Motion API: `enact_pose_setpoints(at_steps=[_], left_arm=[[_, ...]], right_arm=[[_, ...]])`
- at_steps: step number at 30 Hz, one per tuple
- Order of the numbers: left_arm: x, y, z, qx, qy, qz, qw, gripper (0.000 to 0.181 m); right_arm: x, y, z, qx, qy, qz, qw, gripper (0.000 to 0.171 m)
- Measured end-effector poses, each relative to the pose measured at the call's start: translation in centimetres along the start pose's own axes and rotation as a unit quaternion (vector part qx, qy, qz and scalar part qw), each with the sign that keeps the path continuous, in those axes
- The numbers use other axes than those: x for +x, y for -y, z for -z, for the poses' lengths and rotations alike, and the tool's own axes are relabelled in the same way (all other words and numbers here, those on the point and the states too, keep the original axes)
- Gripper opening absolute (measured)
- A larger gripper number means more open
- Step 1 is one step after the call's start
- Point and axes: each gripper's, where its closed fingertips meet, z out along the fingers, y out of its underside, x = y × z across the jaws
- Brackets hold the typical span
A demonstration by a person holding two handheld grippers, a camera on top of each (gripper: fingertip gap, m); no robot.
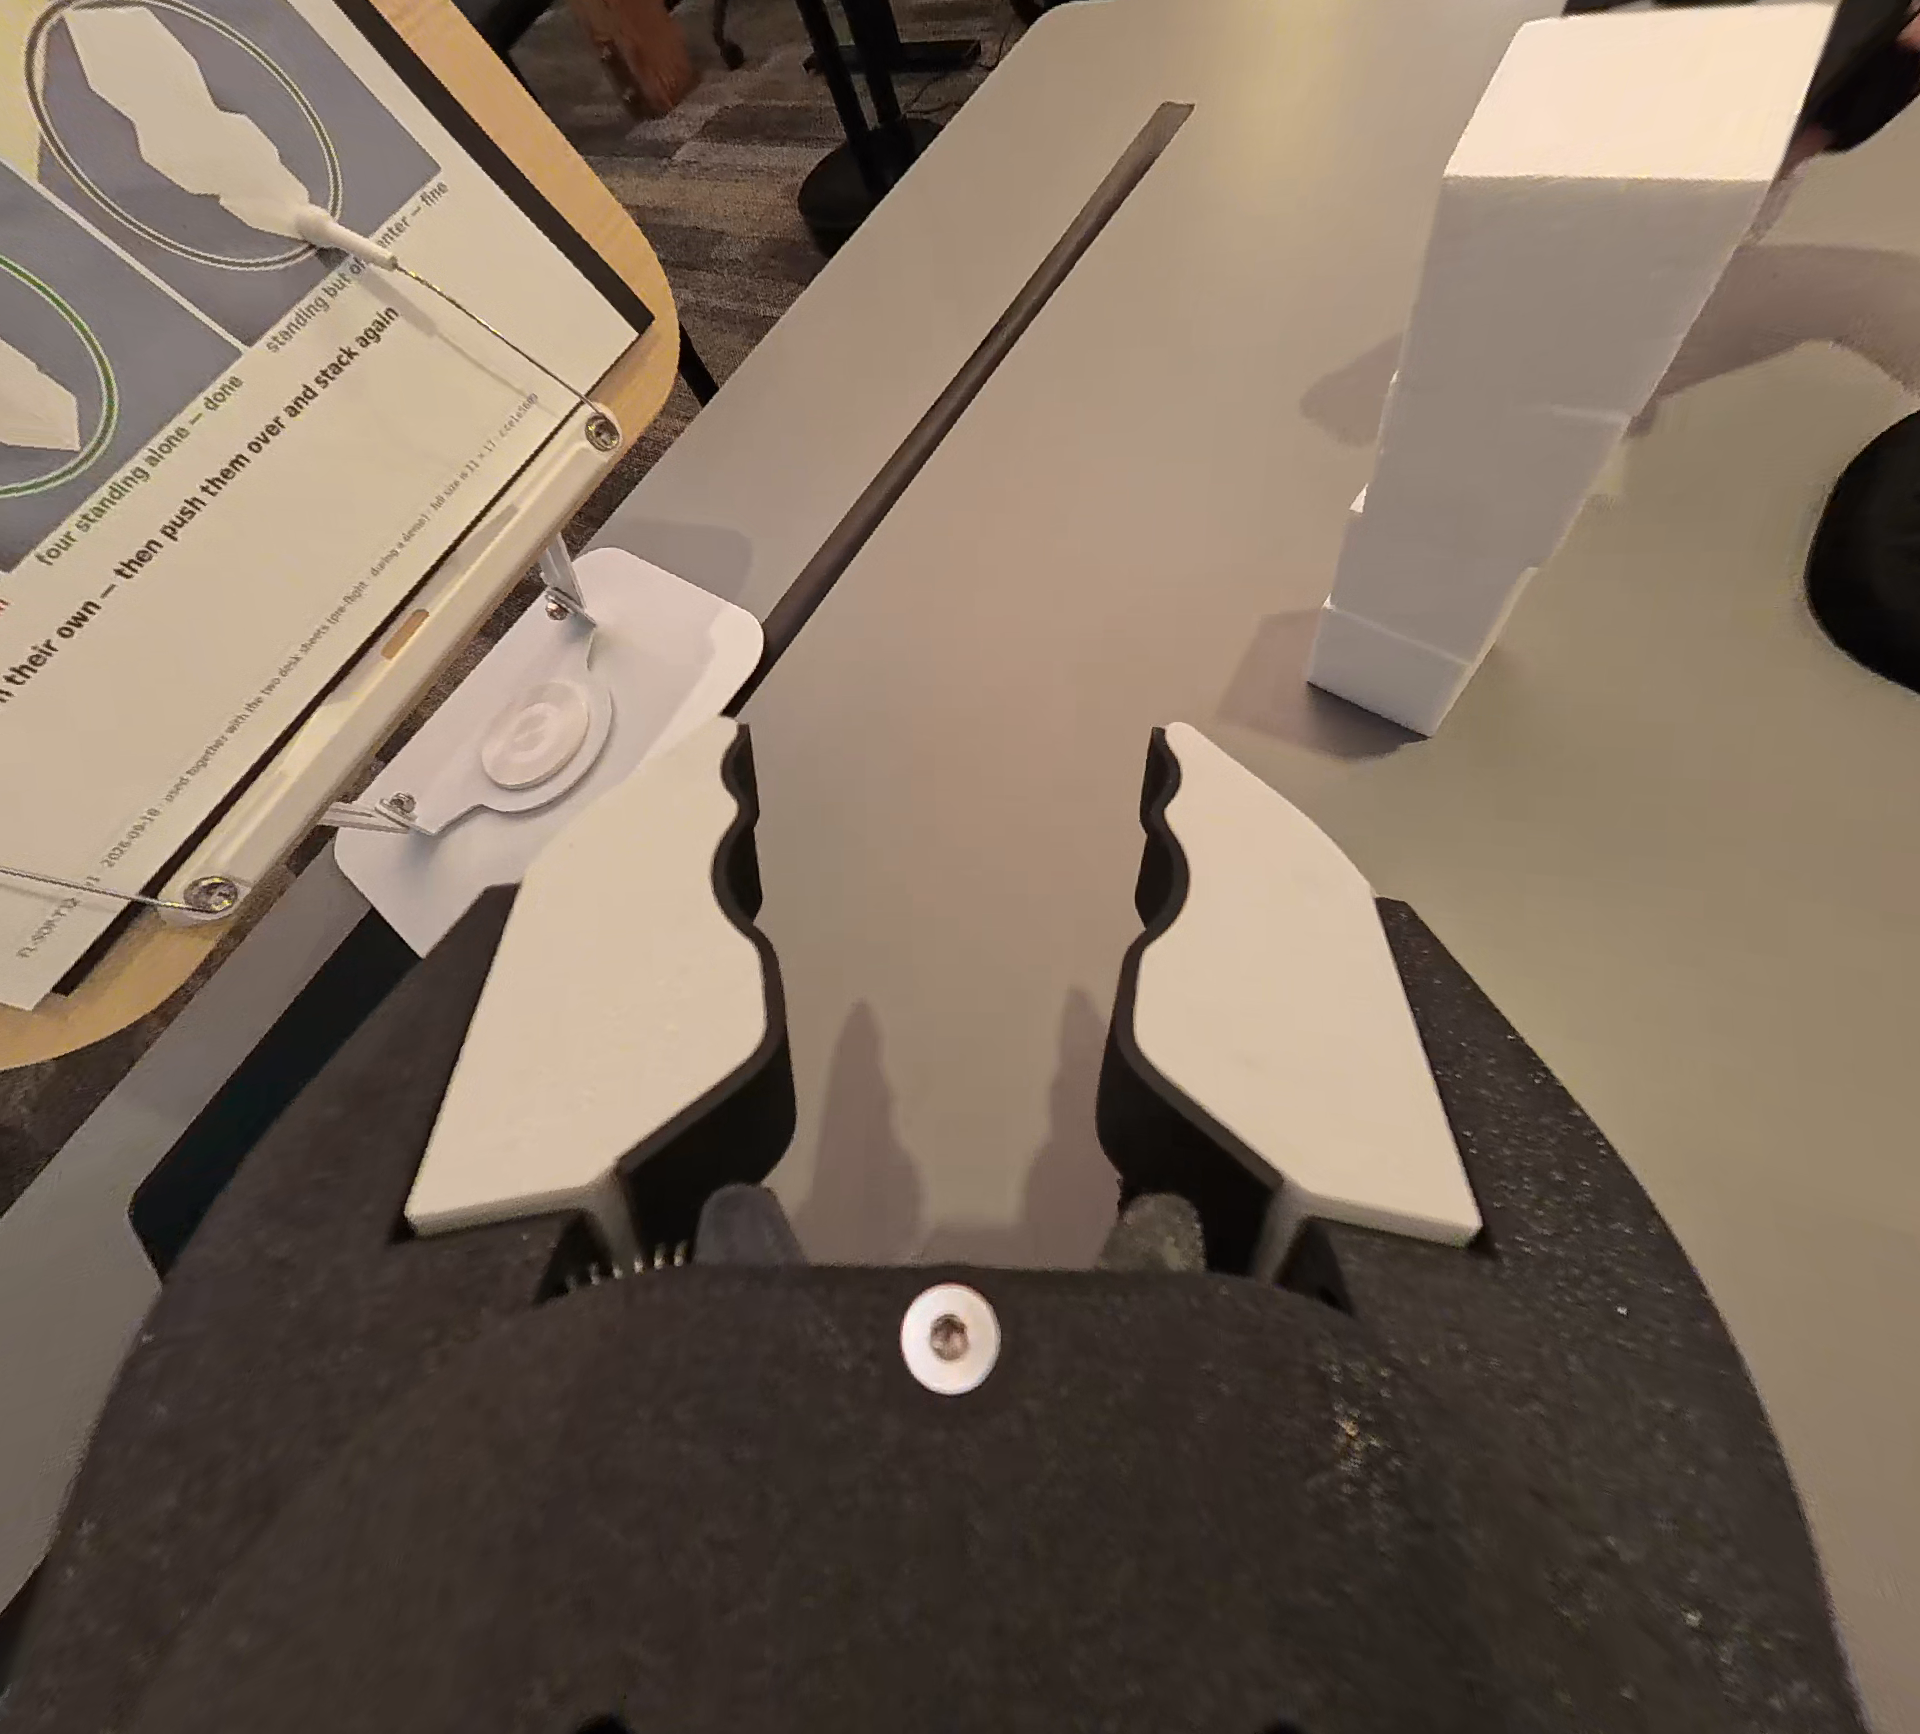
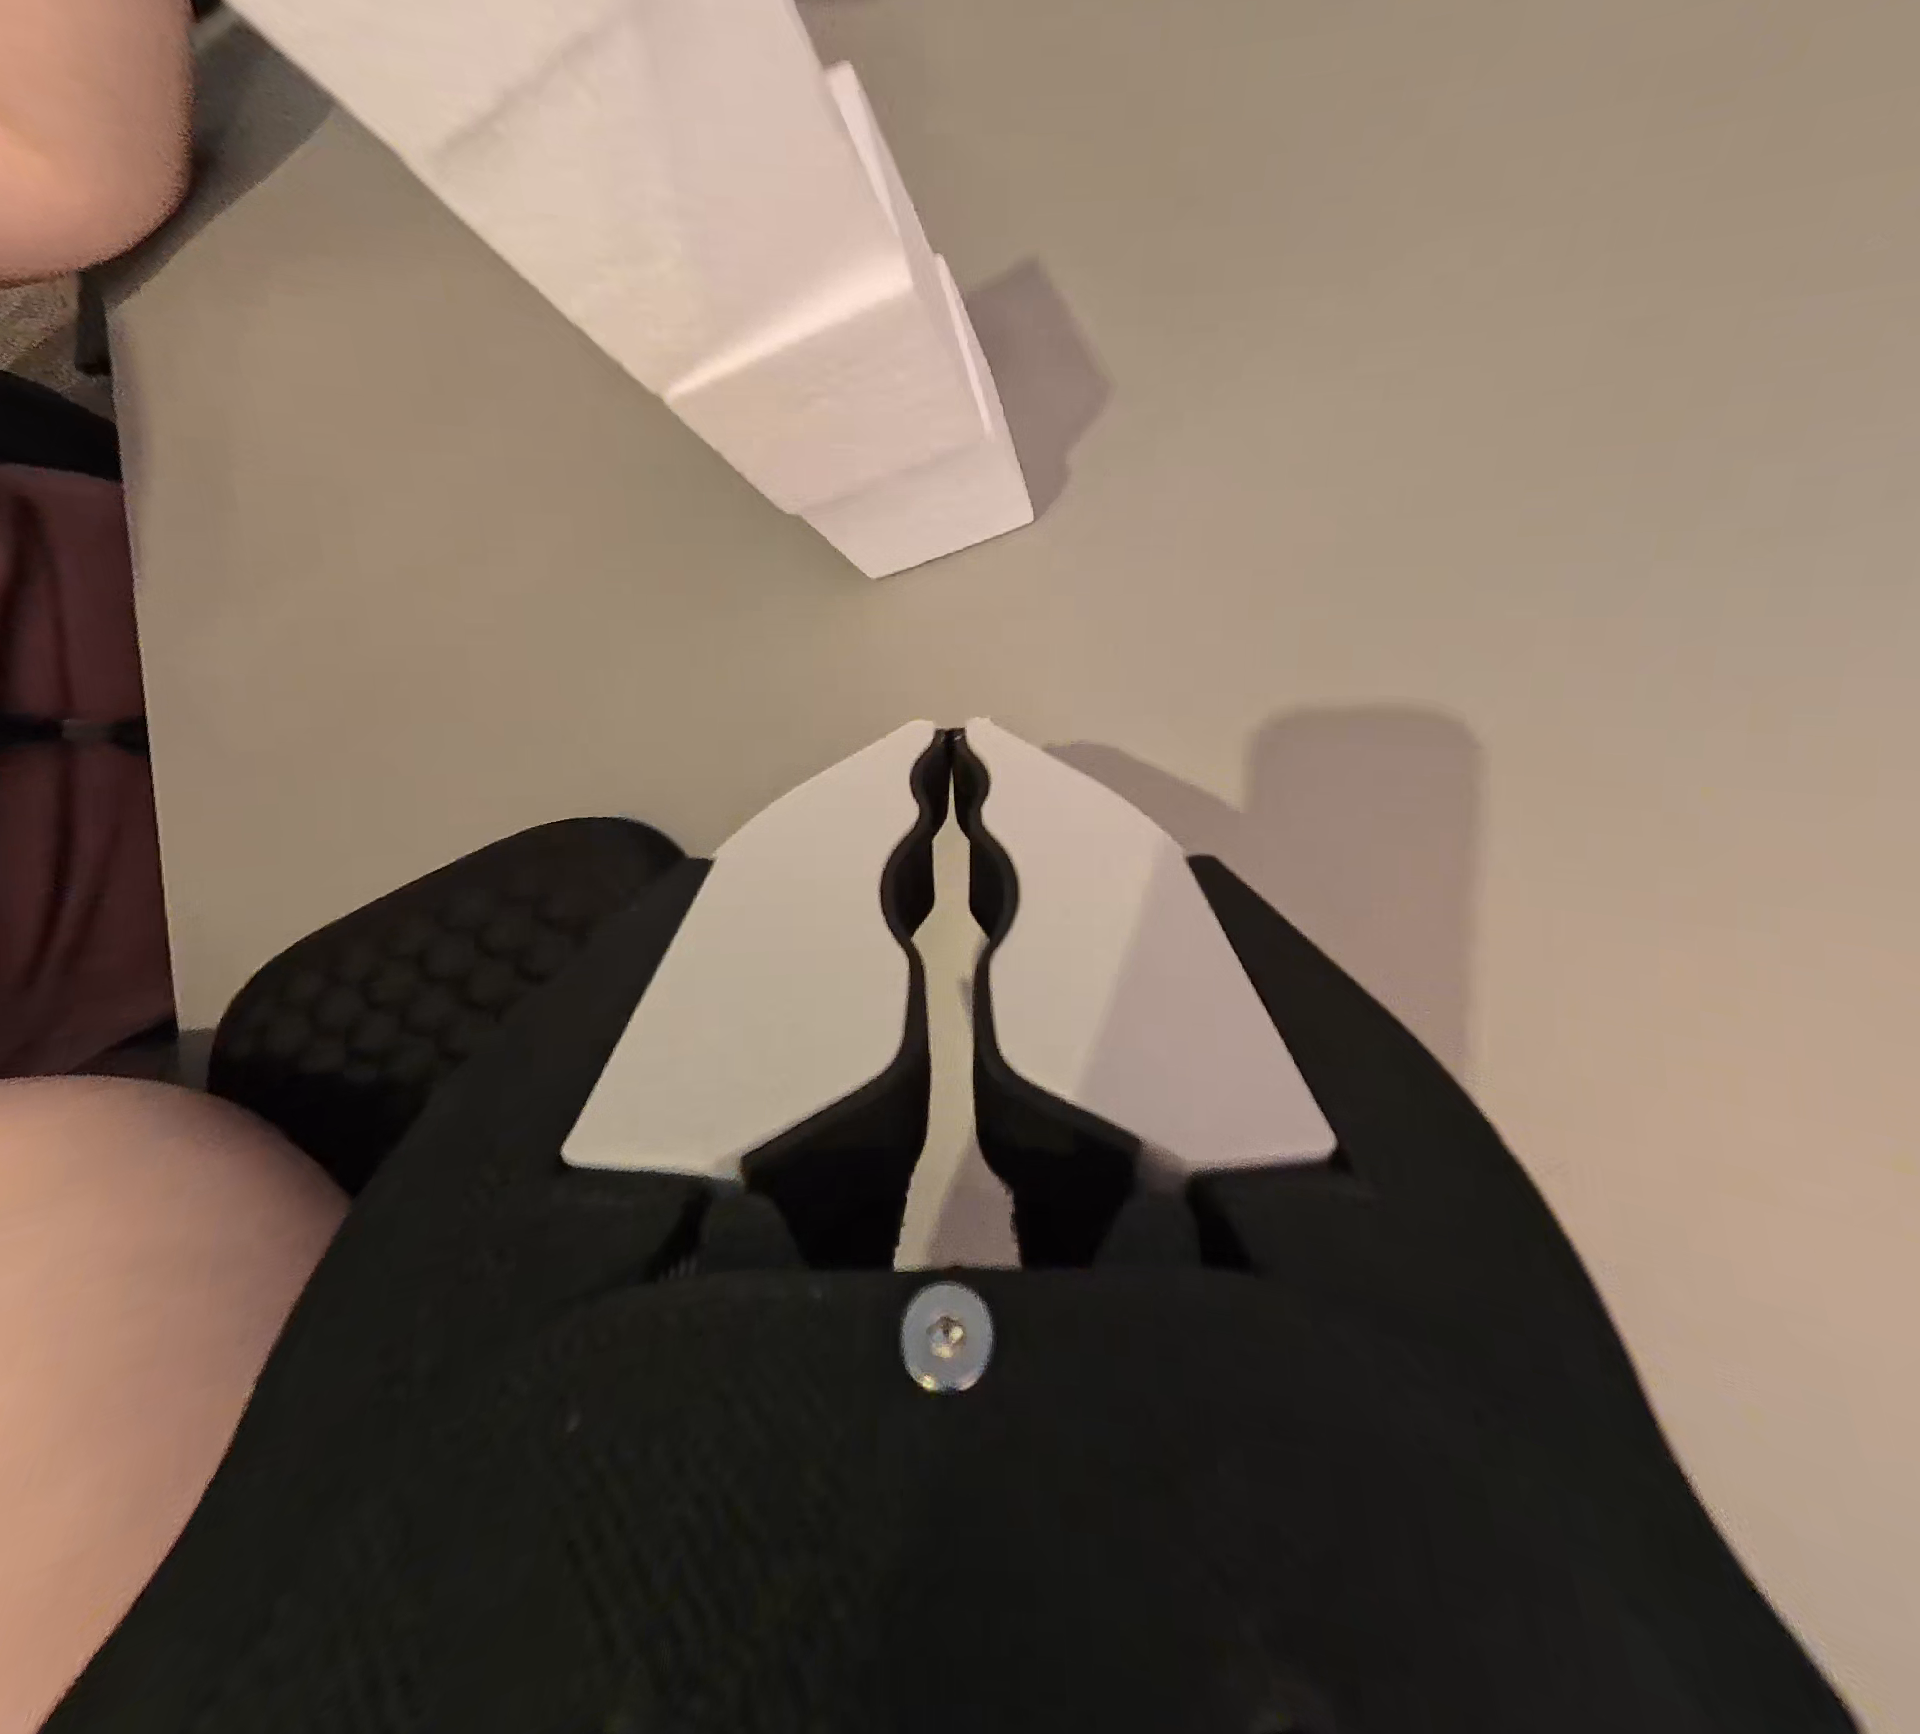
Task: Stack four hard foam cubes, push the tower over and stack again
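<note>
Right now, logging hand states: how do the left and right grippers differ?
The left gripper is open, its fingers spread apart; the right gripper is shut, tips touching. The left sits off to the tower's side, near a document stand; the right points at the table just short of the tower's base. Both are empty, with white fingers on black bodies.

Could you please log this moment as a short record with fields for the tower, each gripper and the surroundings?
tower: four white foam cubes stacked, standing alone, edges slightly offset
surface: grey table
left gripper: open, empty, apart from the tower
right gripper: shut, empty, pointing at the table beside the tower's base
surroundings: instruction sheet on a stand at the table's left edge
</note>
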Motion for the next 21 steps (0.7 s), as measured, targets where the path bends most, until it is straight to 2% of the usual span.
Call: enact_pose_setpoints(at_steps=[4,8,11,15,18,21], left_arm=[[0.0,0.4,0.3,0.011,-0.005,0.005,1.0,0.069],[-0.3,-0.1,0.3,0.0,0.001,0.007,1.0,0.069],[-1.1,-0.9,0.5,-0.023,0.014,0.028,0.999,0.065],[-2.6,-1.3,1.9,-0.016,0.031,0.051,0.998,0.066],[-4.0,-1.2,4.1,0.005,0.05,0.077,0.996,0.067],[-4.2,-0.7,6.4,0.035,0.045,0.105,0.993,0.067]], right_arm=[[0.2,0.9,-1.9,-0.055,-0.018,0.01,0.998,0.001],[-0.5,4.9,-3.5,-0.075,-0.066,0.061,0.993,0.001],[-2.1,8.5,-4.3,-0.073,-0.104,0.112,0.986,0.001],[-5.0,12.2,-4.1,-0.04,-0.131,0.168,0.976,0.001],[-5.3,12.8,-3.0,-0.041,-0.171,0.18,0.968,0.001],[-5.4,12.7,-2.3,-0.038,-0.179,0.186,0.965,0.003]])
